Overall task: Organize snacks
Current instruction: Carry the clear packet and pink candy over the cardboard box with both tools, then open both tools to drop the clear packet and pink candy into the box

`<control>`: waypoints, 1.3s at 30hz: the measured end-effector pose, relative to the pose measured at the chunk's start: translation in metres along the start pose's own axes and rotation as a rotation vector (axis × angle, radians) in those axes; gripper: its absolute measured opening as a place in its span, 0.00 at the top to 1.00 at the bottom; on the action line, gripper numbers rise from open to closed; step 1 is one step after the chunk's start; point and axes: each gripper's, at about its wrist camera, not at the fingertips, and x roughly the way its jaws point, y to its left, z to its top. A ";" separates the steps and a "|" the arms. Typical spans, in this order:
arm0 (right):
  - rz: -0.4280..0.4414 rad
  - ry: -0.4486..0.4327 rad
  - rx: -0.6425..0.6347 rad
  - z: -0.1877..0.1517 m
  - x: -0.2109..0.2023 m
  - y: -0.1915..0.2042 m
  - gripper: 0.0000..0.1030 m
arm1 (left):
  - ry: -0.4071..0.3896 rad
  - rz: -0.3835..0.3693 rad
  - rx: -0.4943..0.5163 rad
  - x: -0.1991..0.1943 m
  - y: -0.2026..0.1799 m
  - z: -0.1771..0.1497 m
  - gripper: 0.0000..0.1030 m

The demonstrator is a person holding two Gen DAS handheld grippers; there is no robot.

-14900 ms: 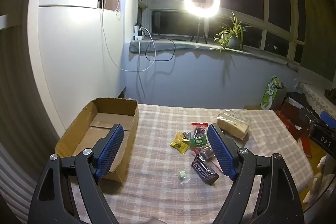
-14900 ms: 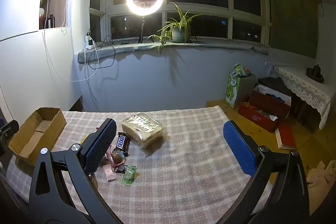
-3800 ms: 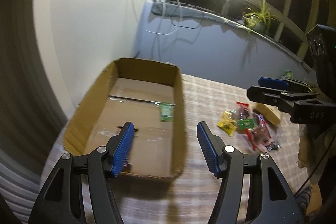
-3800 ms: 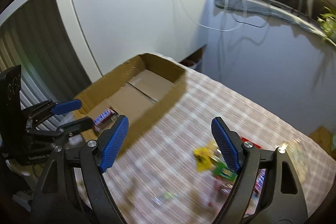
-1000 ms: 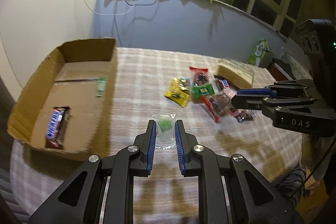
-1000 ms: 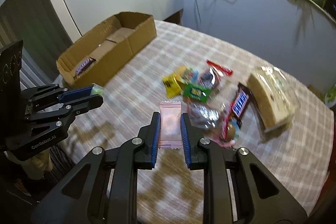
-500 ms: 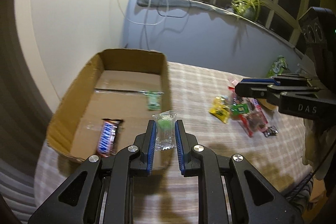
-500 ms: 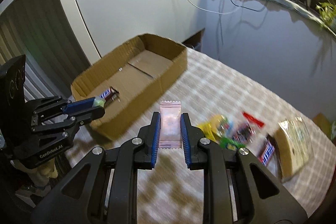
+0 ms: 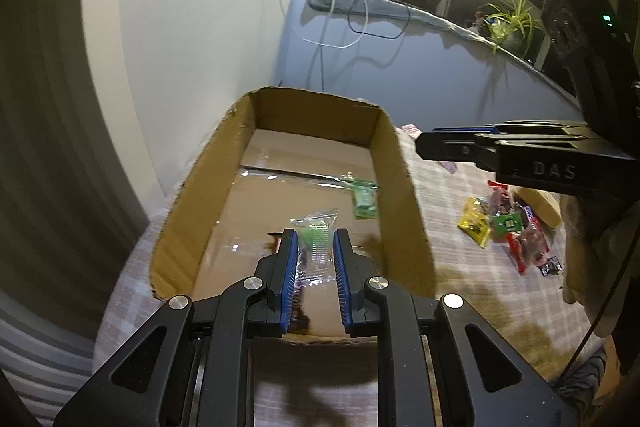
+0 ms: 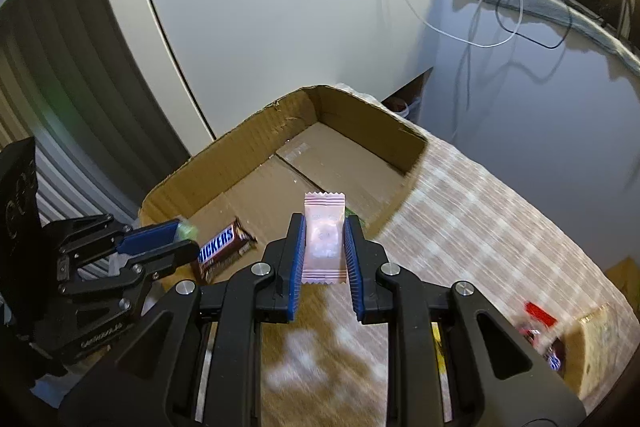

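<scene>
I am holding my left claw [image 9: 315,254] clamped on a clear green candy [image 9: 314,241] over the box [image 9: 402,227], my right claw [image 10: 325,247] pinching a pink sachet [image 10: 323,239] above its near wall, a Snickers [image 10: 222,251] lying inside, loose snacks [image 9: 504,227] beyond it.

We've got the right gripper [image 10: 324,247] clamped on a pink sachet [image 10: 323,235], held up over the near right edge of the cardboard box [image 10: 224,159]. Inside the box a Snickers bar [image 10: 222,253] lies flat near the front. Over on the left, the left gripper [image 10: 176,239] pinches a small green-and-clear packet [image 10: 187,230] above the box's near corner. The checked tablecloth [image 10: 480,227] is blurry, with more snacks [image 10: 540,327] far right.
</scene>
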 end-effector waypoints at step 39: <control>-0.093 -0.056 0.023 0.003 -0.015 -0.012 0.11 | -0.021 -0.003 -0.009 -0.007 -0.006 0.006 0.62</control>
